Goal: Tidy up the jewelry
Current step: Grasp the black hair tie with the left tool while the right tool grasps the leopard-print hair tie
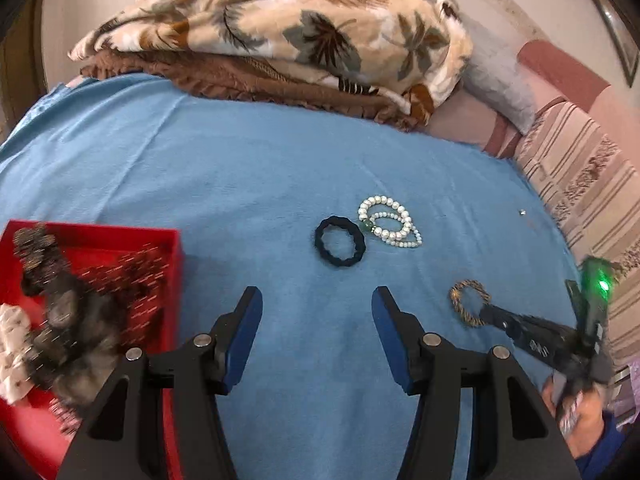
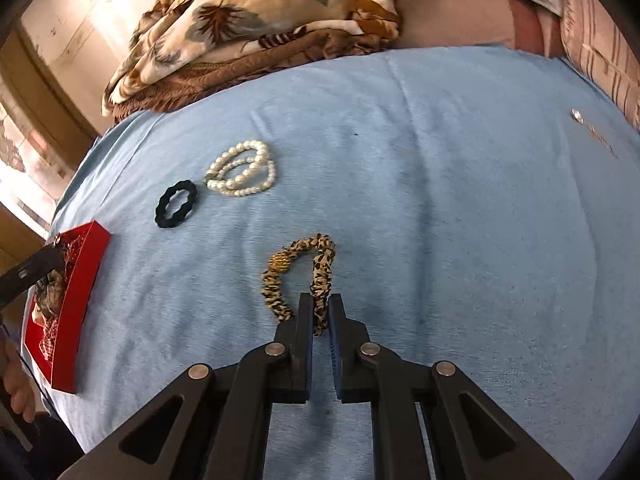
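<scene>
A leopard-print scrunchie [image 2: 298, 274] with a gold bead lies on the blue cloth; my right gripper [image 2: 321, 302] is shut on its near right side. In the left wrist view the same scrunchie [image 1: 469, 303] shows at the right with the right gripper [image 1: 489, 316] pinching it. A black wavy hair ring [image 1: 336, 242] [image 2: 176, 205] and a pearl bracelet bundle [image 1: 390, 222] [image 2: 244, 174] lie mid-cloth. My left gripper [image 1: 316, 300] hangs open over bare cloth, just right of the red box [image 1: 172, 256] [image 2: 86, 280], which holds dark fluffy and glittery pieces.
A folded leaf-print blanket [image 1: 280, 28] lies along the far edge of the blue cloth [image 1: 200, 168]. A striped pink cushion [image 1: 576, 168] borders the right. A small silver stud [image 1: 522, 212] [image 2: 576, 115] sits far right. A person's hand [image 1: 580, 412] holds the right gripper.
</scene>
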The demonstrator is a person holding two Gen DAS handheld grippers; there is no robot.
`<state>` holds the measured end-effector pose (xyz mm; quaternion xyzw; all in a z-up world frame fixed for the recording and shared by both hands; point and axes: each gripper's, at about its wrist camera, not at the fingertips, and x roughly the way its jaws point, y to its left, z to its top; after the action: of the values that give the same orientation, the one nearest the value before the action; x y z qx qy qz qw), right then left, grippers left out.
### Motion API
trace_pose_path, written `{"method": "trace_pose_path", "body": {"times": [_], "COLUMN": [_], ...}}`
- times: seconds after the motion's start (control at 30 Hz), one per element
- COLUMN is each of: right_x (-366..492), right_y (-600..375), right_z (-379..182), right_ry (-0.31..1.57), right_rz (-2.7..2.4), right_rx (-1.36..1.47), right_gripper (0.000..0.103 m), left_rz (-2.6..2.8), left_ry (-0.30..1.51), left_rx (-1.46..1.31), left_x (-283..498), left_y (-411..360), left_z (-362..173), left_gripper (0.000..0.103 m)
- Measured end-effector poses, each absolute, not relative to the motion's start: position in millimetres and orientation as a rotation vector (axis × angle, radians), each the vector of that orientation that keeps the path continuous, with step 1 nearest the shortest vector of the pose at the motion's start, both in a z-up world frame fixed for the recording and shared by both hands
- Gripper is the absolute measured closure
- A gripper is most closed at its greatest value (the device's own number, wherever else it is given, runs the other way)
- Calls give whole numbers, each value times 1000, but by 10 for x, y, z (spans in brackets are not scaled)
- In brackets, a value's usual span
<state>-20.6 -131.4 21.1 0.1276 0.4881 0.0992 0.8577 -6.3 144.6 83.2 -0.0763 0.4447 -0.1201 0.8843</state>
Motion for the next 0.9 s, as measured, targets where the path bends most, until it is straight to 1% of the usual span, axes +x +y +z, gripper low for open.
{"method": "trace_pose_path", "body": {"times": [0.1,0.17,0.2,0.43,0.6,0.67,0.7,0.73,0.8,0.9], "right_x": [-205,-202,-196,-164,-164,-167,-168,-177,-198,-272], "right_y": [-1336,-1356,-1345,-1368,-1360,-1351,-1340,-1332,-1319,-1311], "right_z": [179,147,130,88,83,81,84,91,101,135], "right_ry": [1012,1009,1009,995,988,987,987,986,988,982], "right_rz": [213,224,226,250,254,250,247,244,247,247], "right_rx": [282,301,309,347,350,341,334,328,327,338], "right_gripper": [89,88,88,87,87,87,87,87,92,92], "left_rz": [-211,-184,-172,-127,-76,-39,-28,-40,-49,-62], "left_ry": [976,990,993,1052,1034,1028,1021,1020,1034,1017], "left_rx": [-131,-106,-100,-143,-73,-17,22,34,19,1], "left_x": [224,391,435,844,949,936,914,877,796,625], "left_y": [1275,1201,1188,1158,1008,944,909,895,926,974], "left_z": [664,566,535,274,245,245,247,258,299,397], "left_gripper": [47,49,52,53,53,77,90,97,97,97]}}
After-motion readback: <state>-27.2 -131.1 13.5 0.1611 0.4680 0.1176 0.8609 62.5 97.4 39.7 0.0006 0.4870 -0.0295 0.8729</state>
